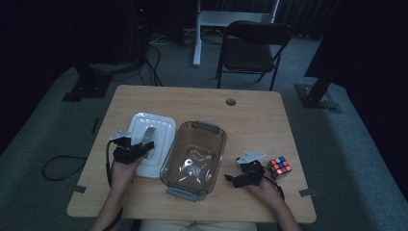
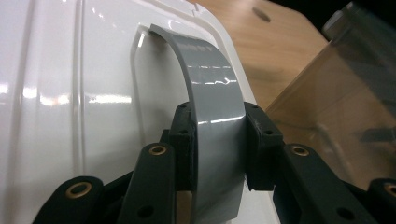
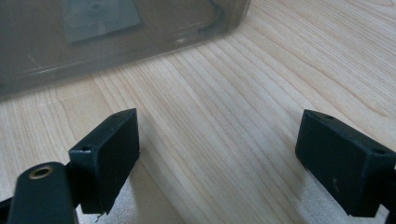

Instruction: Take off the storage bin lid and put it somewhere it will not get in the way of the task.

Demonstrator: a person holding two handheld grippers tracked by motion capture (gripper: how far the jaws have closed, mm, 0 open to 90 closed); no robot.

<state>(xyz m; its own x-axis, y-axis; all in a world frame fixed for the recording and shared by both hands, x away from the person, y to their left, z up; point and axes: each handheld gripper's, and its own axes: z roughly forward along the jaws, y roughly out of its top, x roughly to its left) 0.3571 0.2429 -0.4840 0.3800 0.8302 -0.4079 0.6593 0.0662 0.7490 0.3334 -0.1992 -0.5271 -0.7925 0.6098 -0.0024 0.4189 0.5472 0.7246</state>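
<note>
High view: we see the left gripper (image 1: 144, 147) on the grey handle (image 1: 150, 133) of the white lid (image 1: 161, 126), which lies flat on the table (image 1: 250, 110) just left of the clear bin (image 1: 195, 159); the right gripper (image 1: 230, 178) rests near the cube (image 1: 279, 167).
Left gripper view: our jaws are clamped on the handle (image 2: 212, 102), low on its arch. Risk: the glossy strap could slide through the pads (image 2: 184, 144), and the lid (image 2: 70, 93) would tilt or drop.
Right gripper view: our jaws stand wide apart, holding nothing, over bare table (image 3: 224, 107) beside the bin (image 3: 116, 32). Risk: we judge a swinging lid could knock the bin, since nothing steadies it.
</note>
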